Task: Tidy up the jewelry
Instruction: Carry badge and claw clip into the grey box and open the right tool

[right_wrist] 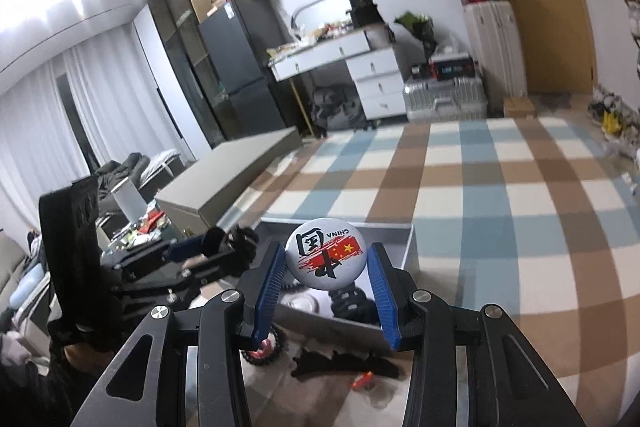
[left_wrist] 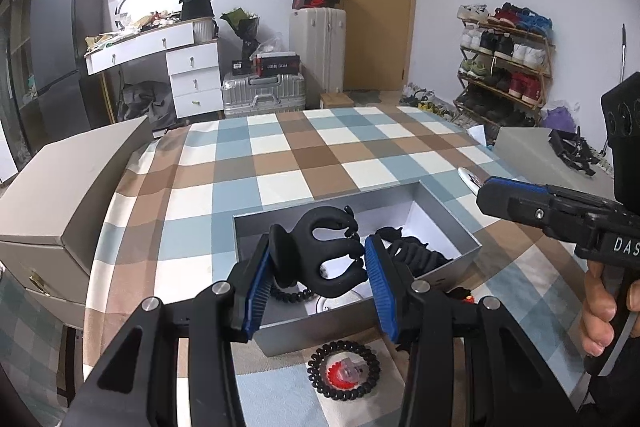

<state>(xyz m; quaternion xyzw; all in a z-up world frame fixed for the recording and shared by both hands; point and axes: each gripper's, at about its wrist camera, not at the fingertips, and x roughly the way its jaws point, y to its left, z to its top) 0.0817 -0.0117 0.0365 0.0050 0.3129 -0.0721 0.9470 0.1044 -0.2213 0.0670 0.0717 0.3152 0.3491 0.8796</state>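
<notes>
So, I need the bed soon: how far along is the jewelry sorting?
Partly done. Already in the box: dark hair pieces, a black coil tie. In hand: the left gripper holds a black claw clip over the box; the right gripper holds a round badge. Left outside: a coil tie around something red and a dark clip.

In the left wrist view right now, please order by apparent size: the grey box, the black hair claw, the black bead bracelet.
1. Grey box, clearly largest.
2. Black hair claw, held in the left tongs near the camera, so it looks enlarged.
3. Black bead bracelet, slightly smaller; the last two are close, so that ranking is unsure.
</notes>
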